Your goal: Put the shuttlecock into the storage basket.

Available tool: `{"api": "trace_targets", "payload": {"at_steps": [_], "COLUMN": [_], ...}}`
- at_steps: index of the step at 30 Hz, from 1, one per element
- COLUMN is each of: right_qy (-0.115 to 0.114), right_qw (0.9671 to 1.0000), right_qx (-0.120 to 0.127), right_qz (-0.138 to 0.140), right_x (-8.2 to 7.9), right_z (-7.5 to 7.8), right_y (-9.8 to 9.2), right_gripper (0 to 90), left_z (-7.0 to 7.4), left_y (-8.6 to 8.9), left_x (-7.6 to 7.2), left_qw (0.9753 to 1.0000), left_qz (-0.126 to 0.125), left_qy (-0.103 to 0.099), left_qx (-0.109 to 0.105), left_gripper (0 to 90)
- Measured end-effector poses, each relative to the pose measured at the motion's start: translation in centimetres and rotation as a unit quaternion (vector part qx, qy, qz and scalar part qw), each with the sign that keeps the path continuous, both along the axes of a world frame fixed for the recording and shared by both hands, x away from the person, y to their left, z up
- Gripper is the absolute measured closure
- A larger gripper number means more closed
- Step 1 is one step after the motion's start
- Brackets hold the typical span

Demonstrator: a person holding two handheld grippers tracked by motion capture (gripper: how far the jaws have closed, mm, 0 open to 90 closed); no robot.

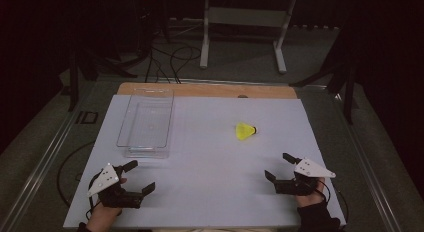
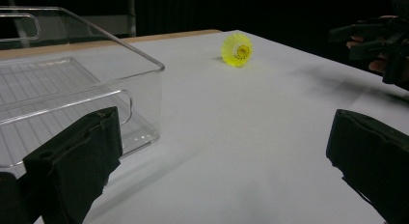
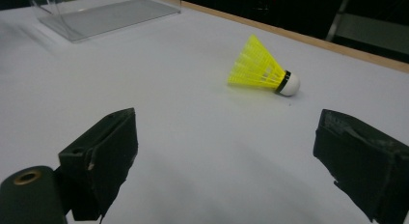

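A: Checking edges: white sheet [image 1: 210, 157] covers the table, wood strip bare along the top. Clear bin [image 1: 146, 123] upper left of centre, its near wall just above the left gripper [image 1: 134, 178].

B: Room?

A: Wide bare stretch across the middle and bottom. Yellow shuttlecock [image 1: 245, 131] lies on its side right of centre, well apart from the bin, white cork pointing right.

B: Claws?

A: Left gripper bottom left, jaws spread wide, holding nothing. Right gripper [image 1: 280, 166] bottom right, jaws equally wide, touching nothing, shuttlecock up ahead of it.
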State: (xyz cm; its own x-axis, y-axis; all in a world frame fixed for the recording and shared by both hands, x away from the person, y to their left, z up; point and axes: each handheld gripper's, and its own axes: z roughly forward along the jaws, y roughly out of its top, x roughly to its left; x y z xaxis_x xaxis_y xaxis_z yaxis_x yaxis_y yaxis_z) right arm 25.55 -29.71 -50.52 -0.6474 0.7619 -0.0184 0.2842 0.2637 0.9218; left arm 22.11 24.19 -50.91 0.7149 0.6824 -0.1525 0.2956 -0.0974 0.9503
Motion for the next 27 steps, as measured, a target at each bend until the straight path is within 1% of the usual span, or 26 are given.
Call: {"api": "trace_targets", "payload": {"at_steps": [3, 5, 7, 9, 10, 11, 13, 14, 16, 18, 23, 25, 27], "right_qy": [0.002, -0.002, -0.011, -0.013, -0.019, -0.018, -0.02, -0.02, -0.02, -0.022, -0.03, -0.028, -0.027], "right_qw": [1.0, 1.0, 0.9999, 0.9999, 0.9997, 0.9997, 0.9998, 0.9998, 0.9998, 0.9997, 0.9995, 0.9996, 0.9996], "right_qx": [0.002, 0.001, 0.001, 0.001, 0.007, 0.006, -0.002, 0.0, -0.004, -0.001, -0.006, -0.006, -0.007], "right_qz": [0.001, 0.001, 0.008, 0.007, 0.014, 0.013, 0.008, 0.011, 0.008, 0.007, 0.006, 0.008, 0.006], "right_x": [0.06, -0.04, -0.21, -0.27, -0.33, -0.34, -0.31, -0.29, -0.3, -0.32, -0.38, -0.38, -0.37], "right_z": [-0.16, -0.05, 0.01, 0.02, 0.04, 0.03, -0.01, -0.04, -0.02, 0.01, 0.08, 0.05, 0.06], "right_y": [0.11, 0.29, 0.46, 0.51, 0.49, 0.52, 0.63, 0.64, 0.66, 0.64, 0.64, 0.71, 0.75], "right_gripper": [8.5, 8.5, 8.5, 8.5, 8.5, 8.5, 8.5, 8.5, 8.5, 8.5, 8.5, 8.5, 8.5], "left_z": [-0.02, -0.01, -0.01, -0.01, -0.04, -0.05, -0.05, -0.04, -0.04, -0.03, 0.22, 0.26, 0.71], "left_y": [-0.06, -0.08, -0.06, -0.06, -0.08, -0.1, -0.11, -0.11, -0.09, -0.07, -0.08, -0.08, -0.25], "left_x": [-0.05, -0.07, -0.05, -0.04, -0.01, -0.01, 0.0, 0.0, 0.0, 0.01, -0.03, -0.03, 0.01], "left_qw": [1.0, 1.0, 1.0, 1.0, 1.0, 1.0, 1.0, 1.0, 1.0, 1.0, 1.0, 1.0, 1.0], "left_qz": [-0.002, -0.002, -0.001, -0.001, 0.0, 0.0, 0.001, 0.0, 0.001, 0.002, 0.003, 0.002, -0.009], "left_qy": [-0.001, -0.001, -0.001, -0.001, -0.001, 0.0, 0.0, -0.001, -0.001, -0.001, 0.0, 0.0, 0.002], "left_qx": [0.002, 0.003, 0.002, 0.002, 0.002, 0.002, 0.003, 0.003, 0.003, 0.003, 0.003, 0.002, 0.003], "left_gripper": [0.0, 0.0, 0.0, 0.0, 0.0, 0.0, 0.0, 0.0, 0.0, 0.0, 0.0, 0.0, 0.0]}}
